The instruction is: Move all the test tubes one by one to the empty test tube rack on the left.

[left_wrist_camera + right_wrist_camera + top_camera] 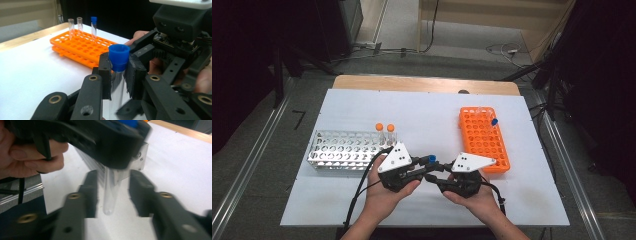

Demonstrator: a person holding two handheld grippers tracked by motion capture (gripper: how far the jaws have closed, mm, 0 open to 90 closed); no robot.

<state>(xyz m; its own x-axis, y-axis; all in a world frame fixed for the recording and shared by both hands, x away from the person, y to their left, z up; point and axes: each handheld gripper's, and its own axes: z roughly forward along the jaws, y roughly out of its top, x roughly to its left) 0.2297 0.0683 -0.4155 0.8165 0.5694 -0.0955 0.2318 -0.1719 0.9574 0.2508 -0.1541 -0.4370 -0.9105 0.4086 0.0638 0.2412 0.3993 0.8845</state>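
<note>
A clear test tube (pixel 117 85) with a blue cap (pixel 119 56) stands upright between the pads of my left gripper (pixel 118 67), which is shut on it just below the cap. In the high view the two grippers meet above the table's front middle, the left gripper (pixel 426 164) holding the blue cap (pixel 431 159). My right gripper (pixel 112 185) is open around the lower end of the tube (pixel 111 192), and its pads stand clear of the glass on both sides. A hand holds each gripper.
An orange rack (pixel 484 142) lies at the right with one blue-capped tube (pixel 494 121) and two uncapped tubes (pixel 71 26). A white metal rack (pixel 342 150) at the left holds two orange-capped tubes (pixel 385 131). Bare white table surface (pixel 432 120) lies between the racks.
</note>
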